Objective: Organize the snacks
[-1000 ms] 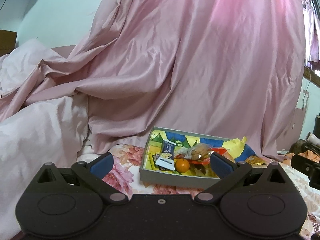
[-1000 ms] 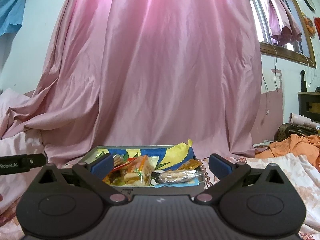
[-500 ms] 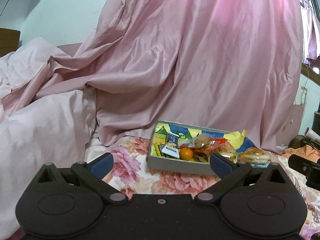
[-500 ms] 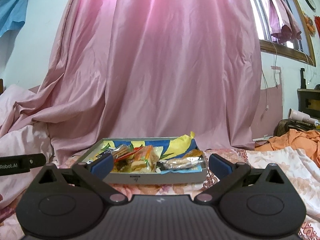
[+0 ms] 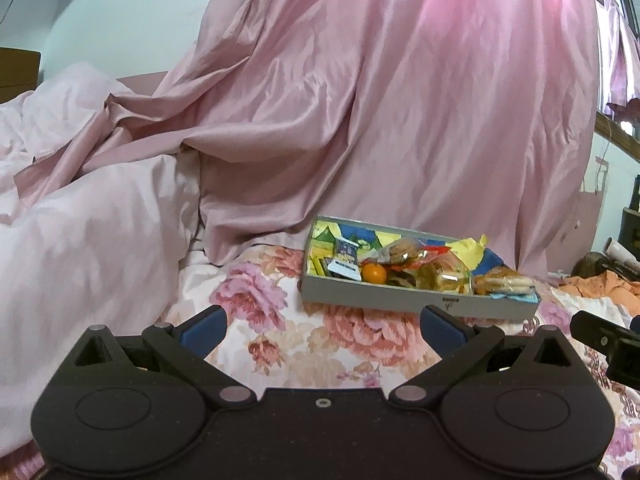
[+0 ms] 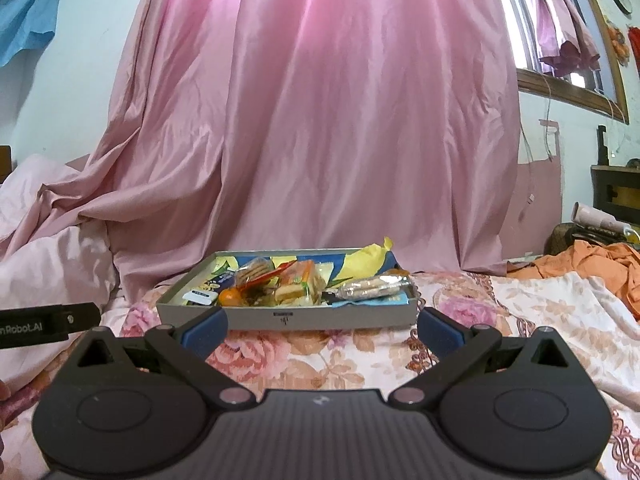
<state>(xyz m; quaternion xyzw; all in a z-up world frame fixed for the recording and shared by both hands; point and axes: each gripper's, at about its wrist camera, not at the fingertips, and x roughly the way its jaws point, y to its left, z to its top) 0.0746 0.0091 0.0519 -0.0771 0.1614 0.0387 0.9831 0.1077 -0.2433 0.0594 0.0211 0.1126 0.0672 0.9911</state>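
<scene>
Both tongs are backing off. Left tongs (image 5: 322, 330) are wide apart and empty at the bottom of the left view; right tongs (image 6: 322, 328) are the same at the bottom of the right view. Over the last second more flowered bedspread (image 5: 340, 344) has opened up between tongs and box (image 6: 320, 318), and the box now sits smaller in both frames.

The box rests on the bed, right of center in the left view and dead center in the right view. Snacks are all inside it: orange (image 5: 374, 274) near the front wall, dark blue packet (image 5: 344, 260) at its left, clear-wrapped biscuits (image 6: 374, 287) lying along the right end, and more wrappers piled mid-box, too jumbled to sort out.

The pink curtain (image 6: 320, 120) hangs behind.

My read: nothing is loose on the bedspread and both tongs are retreating empty, so the task looks finished or nearly so.
</scene>
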